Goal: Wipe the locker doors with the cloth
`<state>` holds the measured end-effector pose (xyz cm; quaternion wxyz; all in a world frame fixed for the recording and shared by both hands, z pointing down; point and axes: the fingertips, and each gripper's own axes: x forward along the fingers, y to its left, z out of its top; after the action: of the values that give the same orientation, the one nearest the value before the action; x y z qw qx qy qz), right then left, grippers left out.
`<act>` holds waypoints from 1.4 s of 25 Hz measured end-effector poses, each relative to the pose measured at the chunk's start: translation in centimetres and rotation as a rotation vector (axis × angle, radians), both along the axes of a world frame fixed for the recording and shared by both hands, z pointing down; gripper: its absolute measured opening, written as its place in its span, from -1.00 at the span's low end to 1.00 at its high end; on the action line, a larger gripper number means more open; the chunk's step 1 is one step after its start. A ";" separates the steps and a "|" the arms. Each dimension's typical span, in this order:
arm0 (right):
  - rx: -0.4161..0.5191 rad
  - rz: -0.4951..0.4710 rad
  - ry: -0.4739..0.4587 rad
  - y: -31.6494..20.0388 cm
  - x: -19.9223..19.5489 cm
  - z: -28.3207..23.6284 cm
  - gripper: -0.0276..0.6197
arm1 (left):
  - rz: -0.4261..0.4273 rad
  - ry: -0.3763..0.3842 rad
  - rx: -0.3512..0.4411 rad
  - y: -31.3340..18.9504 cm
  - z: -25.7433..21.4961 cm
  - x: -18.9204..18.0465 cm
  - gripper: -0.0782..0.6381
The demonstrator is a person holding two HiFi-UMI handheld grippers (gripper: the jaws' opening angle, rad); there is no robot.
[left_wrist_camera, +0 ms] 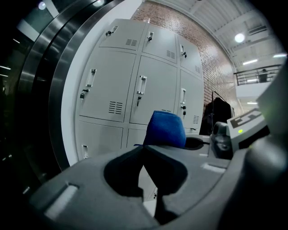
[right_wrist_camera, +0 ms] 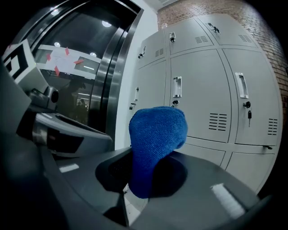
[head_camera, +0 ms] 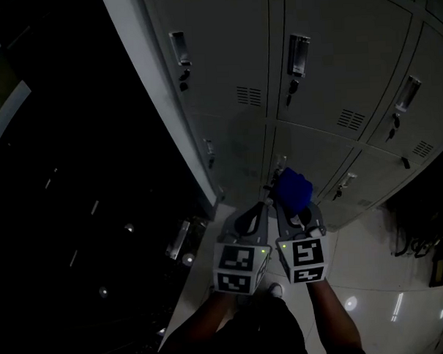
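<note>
1. While the right gripper (right_wrist_camera: 145,170) is clamped on the blue cloth (right_wrist_camera: 155,134), the cloth's lower end sinks between the jaws and is hidden there.
2. Just beside it, the left gripper (left_wrist_camera: 144,148) has its jaws pressed together tip to tip, with nothing between them.
3. The cloth is deep blue with a fine looped weave. It is bunched into a rounded knob standing above the right jaws.
4. It is held in front of the lower locker doors (right_wrist_camera: 204,90); whether it touches them cannot be told.
5. The doors are pale grey, with vents, handles and keys.
6. The head view is dim, its left side almost black, and both forearms are cut off at the bottom edge.
</note>
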<state>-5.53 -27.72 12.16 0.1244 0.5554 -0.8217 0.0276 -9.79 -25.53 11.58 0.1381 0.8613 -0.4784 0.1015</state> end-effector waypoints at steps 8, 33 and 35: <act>0.020 0.000 0.002 -9.6 0.7 3.9 -0.70 | -0.031 0.017 0.025 -6.7 1.9 1.1 -0.78; 0.102 0.115 0.074 -17.7 7.0 10.3 -0.70 | 0.067 0.038 0.142 -11.7 7.9 3.5 -0.78; 0.112 0.145 0.077 -17.1 8.9 10.3 -0.70 | 0.082 0.030 0.151 -11.7 8.1 4.1 -0.78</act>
<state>3.36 -44.83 22.51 0.1220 0.6200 -0.7744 -0.0310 -5.66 -37.26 19.64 0.0757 0.8894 -0.4470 0.0578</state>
